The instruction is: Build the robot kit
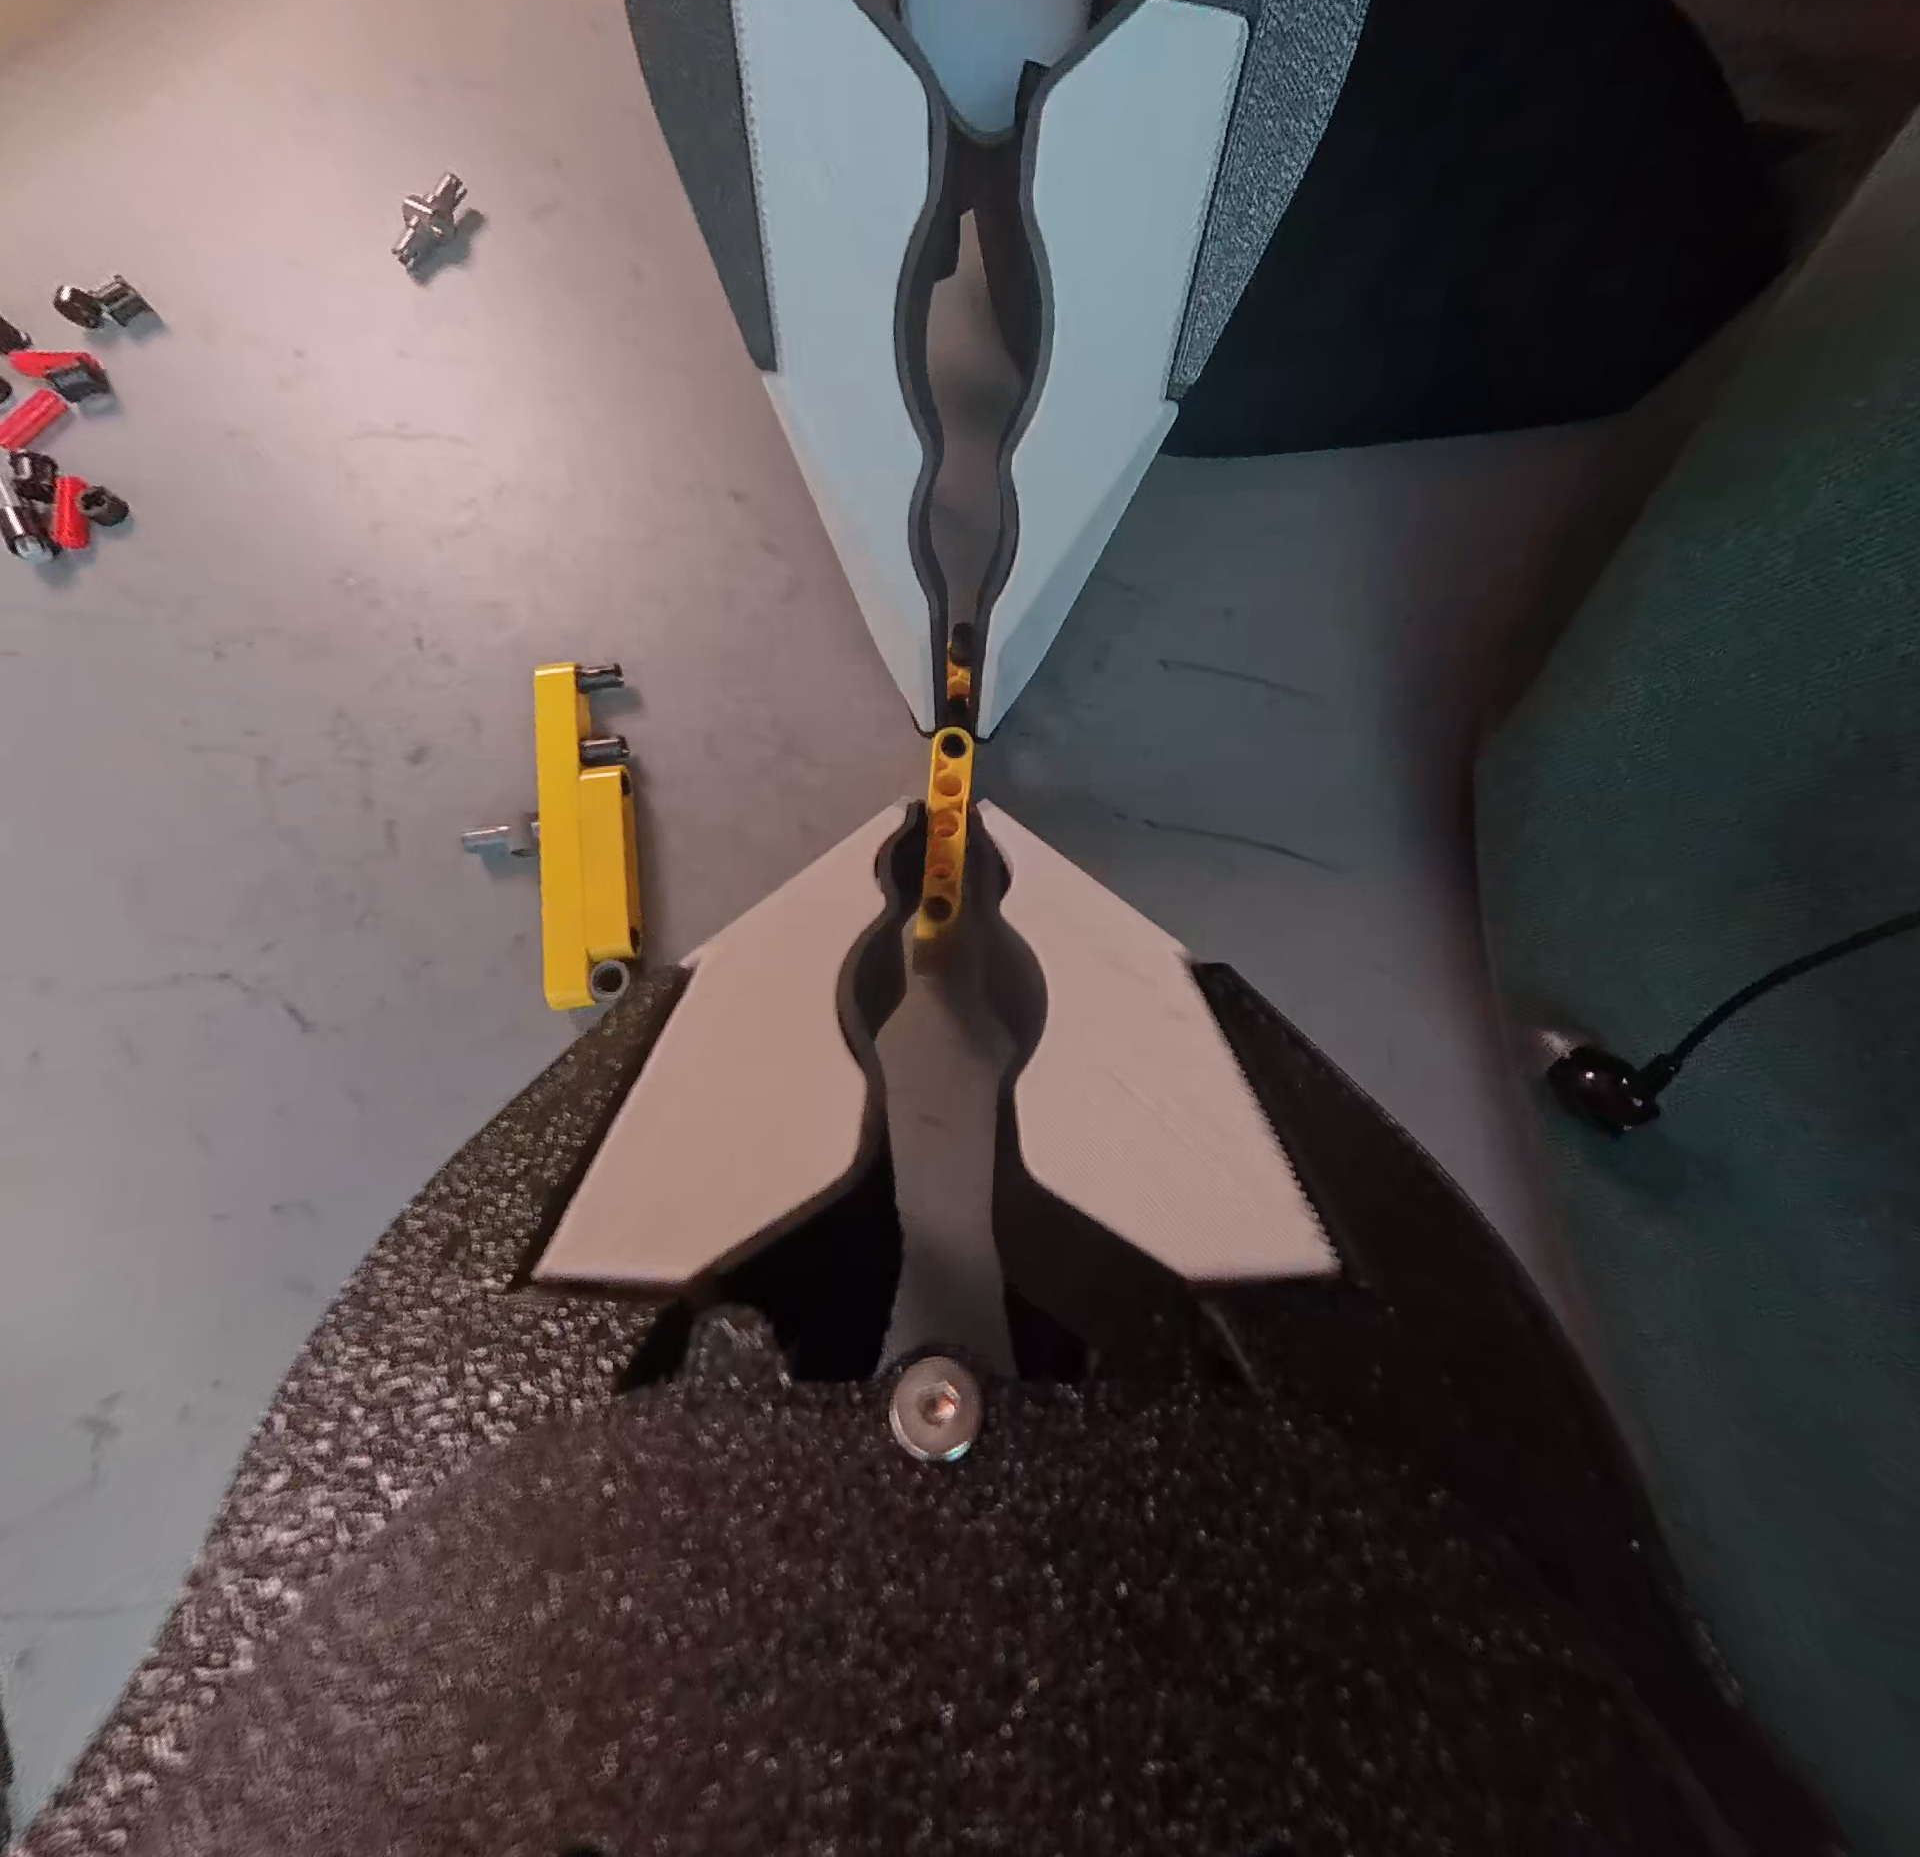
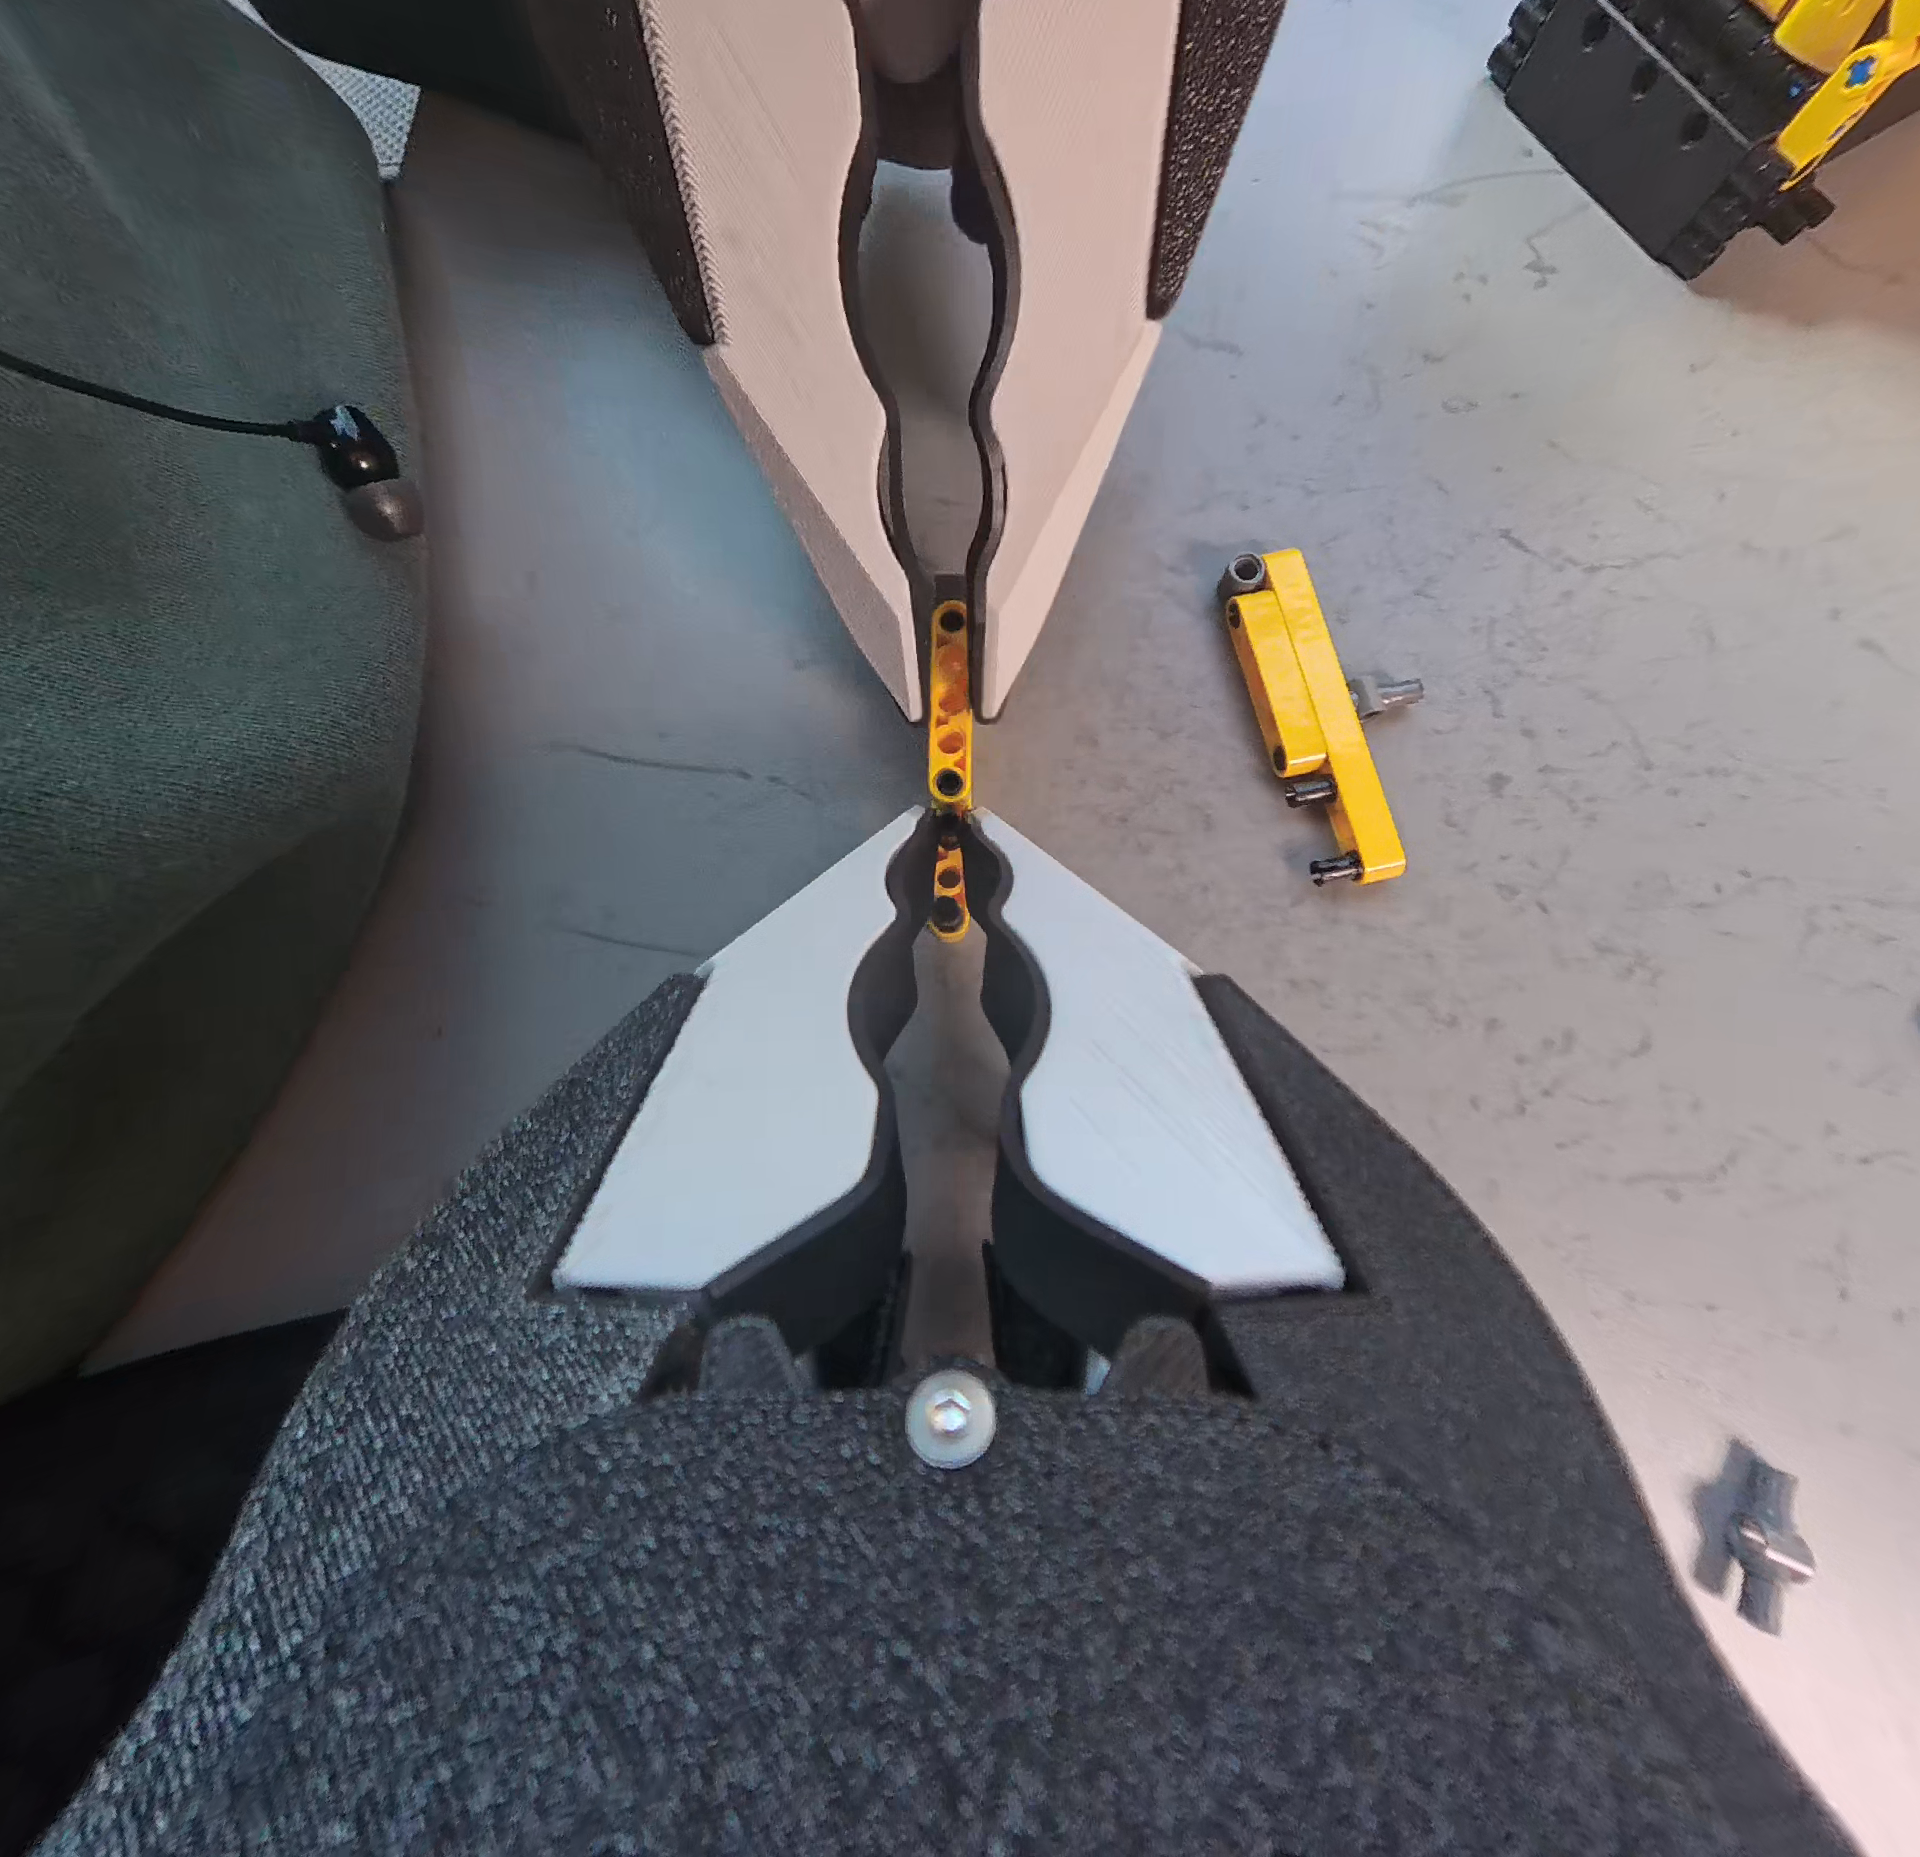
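My left gripper (image 1: pixel 941 820), with beige fingers, is shut on a yellow beam with holes (image 1: pixel 948 841) and holds it on edge above the grey table. My right gripper (image 2: pixel 948 818), with white fingers, is shut on a shorter yellow beam with a black pin (image 2: pixel 948 888). The two grippers face each other tip to tip, and the two beams meet end to end between them. The right gripper (image 1: pixel 956 727) shows at the top of the left wrist view. The left gripper (image 2: pixel 951 716) and its beam (image 2: pixel 951 737) show at the top of the right wrist view.
A yellow two-beam assembly with black pins (image 1: pixel 582 831) (image 2: pixel 1314 716) lies on the table (image 1: pixel 312 1080). A grey cross connector (image 1: pixel 436 220) (image 2: pixel 1756 1542), red and black small parts (image 1: pixel 52 436) and a yellow-black model (image 2: pixel 1725 82) lie about. Green fabric (image 2: pixel 156 664) and a black cable (image 1: pixel 1600 1085) border the table. My right tips are roughly 15 cm from the grey cross connector (image 1: pixel 436 220). The right camera catches it too, in the right wrist view (image 2: pixel 1744 1534).
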A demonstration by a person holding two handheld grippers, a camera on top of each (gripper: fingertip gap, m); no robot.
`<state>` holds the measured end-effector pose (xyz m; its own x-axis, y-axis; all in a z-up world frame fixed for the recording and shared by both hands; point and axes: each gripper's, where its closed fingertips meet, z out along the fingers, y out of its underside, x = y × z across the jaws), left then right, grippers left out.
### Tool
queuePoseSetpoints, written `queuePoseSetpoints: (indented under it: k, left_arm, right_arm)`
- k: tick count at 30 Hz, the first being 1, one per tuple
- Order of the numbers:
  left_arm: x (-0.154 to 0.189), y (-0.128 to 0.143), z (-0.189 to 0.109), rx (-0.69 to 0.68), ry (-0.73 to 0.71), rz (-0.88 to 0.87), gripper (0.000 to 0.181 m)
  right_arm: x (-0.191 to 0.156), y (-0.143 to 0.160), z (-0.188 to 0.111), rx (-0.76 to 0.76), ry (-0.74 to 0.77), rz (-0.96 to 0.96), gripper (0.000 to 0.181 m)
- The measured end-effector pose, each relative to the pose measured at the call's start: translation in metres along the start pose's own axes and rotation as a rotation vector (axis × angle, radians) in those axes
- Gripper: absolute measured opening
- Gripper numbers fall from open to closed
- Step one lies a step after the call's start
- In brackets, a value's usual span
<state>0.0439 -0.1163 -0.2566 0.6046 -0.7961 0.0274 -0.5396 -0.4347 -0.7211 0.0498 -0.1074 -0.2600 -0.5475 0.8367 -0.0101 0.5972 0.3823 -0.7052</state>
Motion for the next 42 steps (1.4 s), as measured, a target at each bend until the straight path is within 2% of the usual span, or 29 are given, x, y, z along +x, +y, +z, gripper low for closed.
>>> queuePoseSetpoints:
  k: [6,10,14,16,17,18,22,27,36,39,40,42]
  left_arm:
    - [0.001,0.0,0.002,0.022,0.001,-0.02,0.007]
    - [0.002,-0.002,0.004,0.041,0.002,-0.015,0.007]
    - [0.002,-0.003,0.004,0.055,-0.003,0.011,0.007]
    - [0.001,0.005,0.004,0.011,-0.021,0.039,0.02]
    - [0.001,0.007,0.003,0.003,-0.024,0.052,0.019]
    - [0.003,0.007,0.002,0.009,-0.014,0.057,0.007]
    - [0.003,0.008,0.002,0.01,0.017,0.019,0.006]
    - [0.003,0.01,0.003,0.007,-0.013,0.061,0.007]
    - [0.003,0.011,0.006,-0.009,-0.042,0.115,0.008]
    - [0.002,0.013,0.001,0.002,-0.027,0.123,0.017]
    - [0.001,0.013,-0.001,0.012,-0.018,0.105,0.007]
    - [-0.001,0.008,-0.007,0.049,0.019,0.034,0.007]
  right_arm:
    - [0.0,0.001,-0.002,-0.044,0.022,-0.04,0.005]
    - [-0.001,-0.015,-0.007,-0.008,0.032,-0.023,0.011]
    - [-0.001,-0.004,0.003,-0.115,0.038,-0.054,0.008]
    - [-0.002,-0.004,0.003,-0.132,0.019,-0.045,0.007]
    - [-0.002,-0.003,0.003,-0.142,0.009,-0.043,0.007]
    - [-0.002,-0.003,0.003,-0.15,0.003,-0.038,0.007]
    - [-0.003,-0.002,0.004,-0.206,-0.016,-0.039,0.007]
    - [-0.003,-0.001,0.005,-0.269,-0.021,-0.066,0.007]
    - [-0.002,0.002,0.009,-0.208,0.05,-0.028,0.007]
    - [0.001,0.001,0.008,-0.192,0.087,-0.05,0.009]
    - [0.002,0.001,0.007,-0.175,0.092,-0.055,0.008]
    - [0.002,-0.004,0.004,-0.115,0.068,-0.005,0.007]
